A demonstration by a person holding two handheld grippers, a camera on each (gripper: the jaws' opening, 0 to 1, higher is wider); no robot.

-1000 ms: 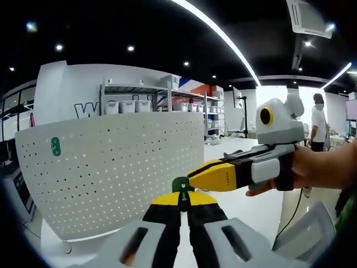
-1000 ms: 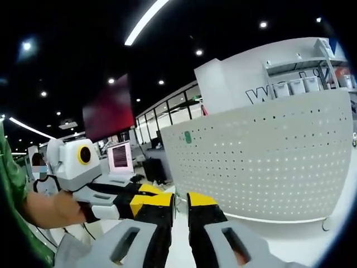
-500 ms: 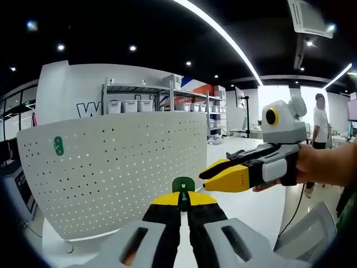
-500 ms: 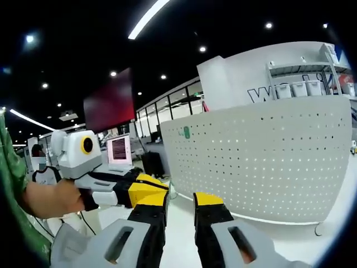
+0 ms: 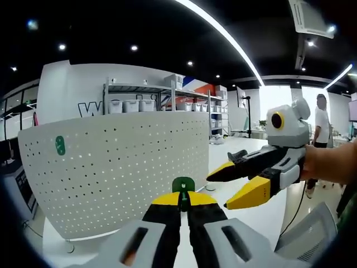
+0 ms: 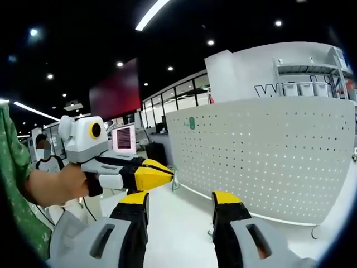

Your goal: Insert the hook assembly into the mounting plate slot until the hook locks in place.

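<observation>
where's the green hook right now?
In the left gripper view the green hook sits low at centre, pinched between the left gripper's yellow fingertips, in front of the white pegboard; the open right gripper hangs just right of it.

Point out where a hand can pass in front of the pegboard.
Free: the white tabletop between the pegboard and the right hand-held gripper, jaws apart. Crowded: around the green hook pinched in the left hand-held gripper, with the right one close beside.
</observation>
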